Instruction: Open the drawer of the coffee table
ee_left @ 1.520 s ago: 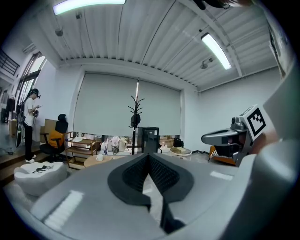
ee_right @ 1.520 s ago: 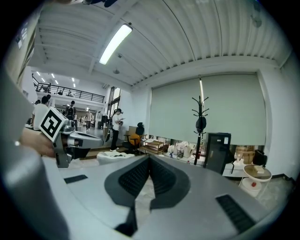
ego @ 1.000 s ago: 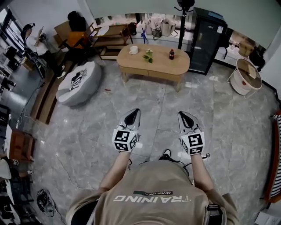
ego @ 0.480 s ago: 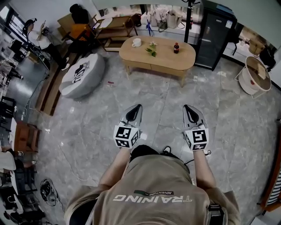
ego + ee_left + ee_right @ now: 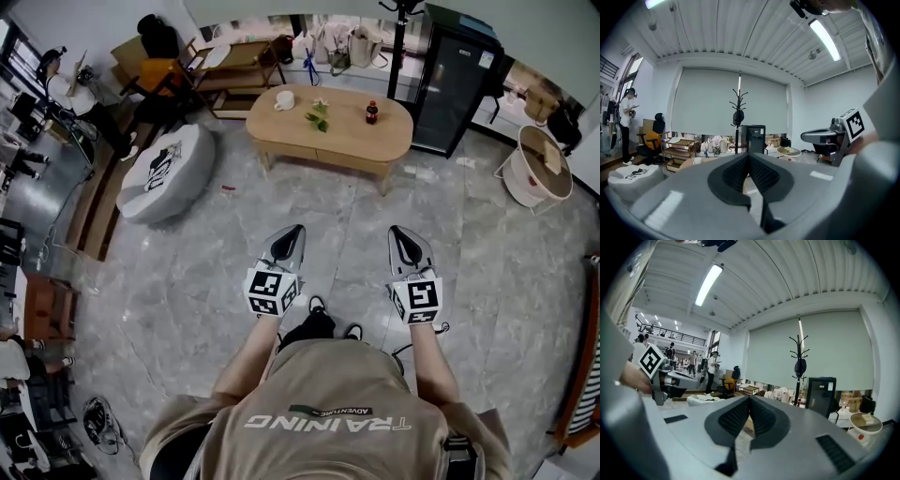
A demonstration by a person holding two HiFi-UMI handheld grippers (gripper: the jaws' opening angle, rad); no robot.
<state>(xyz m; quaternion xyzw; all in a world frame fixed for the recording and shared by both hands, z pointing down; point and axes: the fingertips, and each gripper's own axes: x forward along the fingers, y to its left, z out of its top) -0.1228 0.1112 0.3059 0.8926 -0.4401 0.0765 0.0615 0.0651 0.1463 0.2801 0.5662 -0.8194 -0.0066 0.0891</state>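
The oval wooden coffee table [image 5: 281, 128] stands far ahead across the marble floor, its front apron [image 5: 314, 154] facing me; I cannot make out a drawer handle. A white cup [image 5: 284, 100], a small plant [image 5: 317, 114] and a dark bottle [image 5: 371, 112] sit on top. My left gripper [image 5: 293, 229] and right gripper [image 5: 401, 231] are held side by side, well short of the table. Both are shut with nothing between the pads [image 5: 740, 171] [image 5: 759, 414]. In the left gripper view the table is mostly hidden behind the jaws.
A grey beanbag [image 5: 167, 172] lies left of the table. A black cabinet [image 5: 452, 94] and a coat stand [image 5: 396, 42] are behind it, a low shelf unit [image 5: 230, 73] at the back left, and a round white basket [image 5: 534, 169] at the right. A person [image 5: 626, 122] stands far left.
Both grippers have travelled forward together as the person walks, staying level and shut. The table has shifted slightly in view; a shoe now shows below the grippers.
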